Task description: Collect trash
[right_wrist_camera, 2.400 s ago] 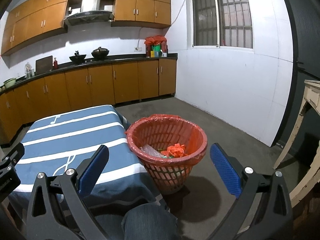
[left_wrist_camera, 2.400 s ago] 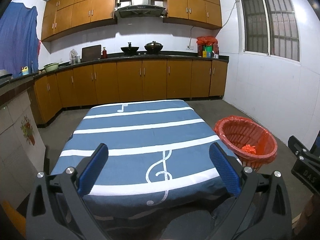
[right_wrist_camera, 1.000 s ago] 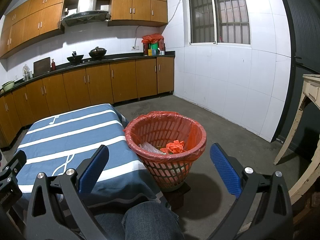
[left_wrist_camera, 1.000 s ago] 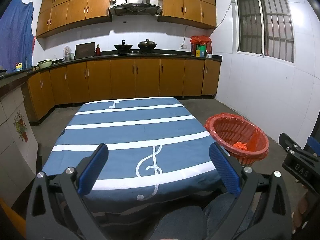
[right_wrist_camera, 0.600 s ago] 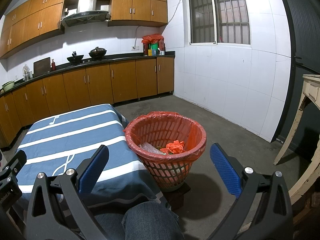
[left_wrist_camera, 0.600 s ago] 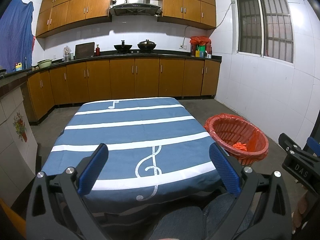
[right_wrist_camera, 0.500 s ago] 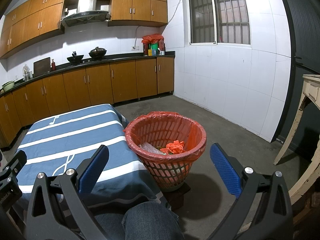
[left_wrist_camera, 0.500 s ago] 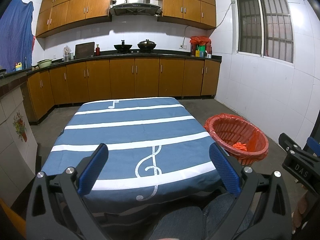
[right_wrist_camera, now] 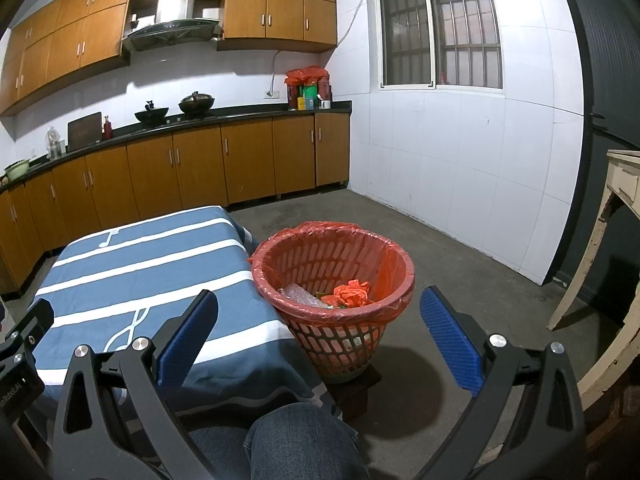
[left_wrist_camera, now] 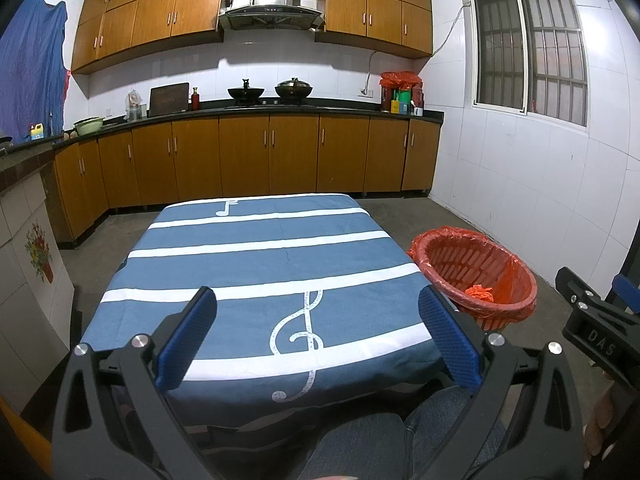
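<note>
Nearest you, your knees in blue jeans [right_wrist_camera: 296, 436] sit below both tools. Your left gripper [left_wrist_camera: 316, 328] has its jaws spread wide and grips nothing; it hangs over the near edge of the table [left_wrist_camera: 256, 256], covered in blue cloth with white stripes. Your right gripper [right_wrist_camera: 318, 326] is likewise spread wide and empty. Between its fingers stands the red basket [right_wrist_camera: 336, 332], lined with a red bag, on the floor just beside the table's right edge. Inside it lies crumpled orange trash [right_wrist_camera: 352, 292] beside clear plastic. Beyond, wooden cabinets [left_wrist_camera: 248, 160] line the far wall.
</note>
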The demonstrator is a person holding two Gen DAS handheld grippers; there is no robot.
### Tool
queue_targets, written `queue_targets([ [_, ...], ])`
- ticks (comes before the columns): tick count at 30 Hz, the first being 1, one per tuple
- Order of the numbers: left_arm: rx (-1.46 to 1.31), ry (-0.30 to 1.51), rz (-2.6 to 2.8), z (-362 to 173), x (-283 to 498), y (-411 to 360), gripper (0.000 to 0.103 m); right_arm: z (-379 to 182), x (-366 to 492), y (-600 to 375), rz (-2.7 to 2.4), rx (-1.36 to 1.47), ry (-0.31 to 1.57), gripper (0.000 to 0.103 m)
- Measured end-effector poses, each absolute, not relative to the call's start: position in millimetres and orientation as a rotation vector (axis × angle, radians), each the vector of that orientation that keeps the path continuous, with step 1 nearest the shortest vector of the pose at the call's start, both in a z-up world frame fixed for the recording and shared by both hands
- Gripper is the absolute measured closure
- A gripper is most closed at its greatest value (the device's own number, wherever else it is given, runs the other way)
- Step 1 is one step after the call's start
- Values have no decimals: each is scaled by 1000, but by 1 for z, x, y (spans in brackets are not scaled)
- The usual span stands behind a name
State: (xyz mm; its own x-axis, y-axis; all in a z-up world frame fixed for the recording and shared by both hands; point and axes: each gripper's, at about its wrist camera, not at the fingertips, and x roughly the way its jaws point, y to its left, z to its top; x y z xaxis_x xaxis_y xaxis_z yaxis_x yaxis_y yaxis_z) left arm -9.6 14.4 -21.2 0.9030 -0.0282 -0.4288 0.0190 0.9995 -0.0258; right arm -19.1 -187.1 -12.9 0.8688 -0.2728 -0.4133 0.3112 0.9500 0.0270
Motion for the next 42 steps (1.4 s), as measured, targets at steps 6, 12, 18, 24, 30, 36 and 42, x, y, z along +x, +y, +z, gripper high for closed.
queue_targets([
  [6, -22, 444, -23, -21, -10, 14, 4, -13, -19, -187, -306, 94, 419, 3],
  [12, -22, 444, -23, -21, -10, 14, 4, -13, -19, -187, -306, 95, 420, 3],
  [18, -22, 445, -23, -21, -10, 14, 4, -12, -19, -187, -306, 95, 420, 3],
  [24, -22, 447, -23, -22, -9, 13, 4, -15, -19, -186, -306, 95, 422, 3],
  [30, -22, 446, -24, -21, -9, 13, 4, -15, -19, -186, -305, 95, 423, 3],
  [36, -22, 447, -24, -21, -9, 14, 4, -17, -19, -185, -305, 95, 425, 3],
  [42, -22, 447, -24, -21, -9, 14, 4, -17, -19, -185, -305, 95, 426, 3],
])
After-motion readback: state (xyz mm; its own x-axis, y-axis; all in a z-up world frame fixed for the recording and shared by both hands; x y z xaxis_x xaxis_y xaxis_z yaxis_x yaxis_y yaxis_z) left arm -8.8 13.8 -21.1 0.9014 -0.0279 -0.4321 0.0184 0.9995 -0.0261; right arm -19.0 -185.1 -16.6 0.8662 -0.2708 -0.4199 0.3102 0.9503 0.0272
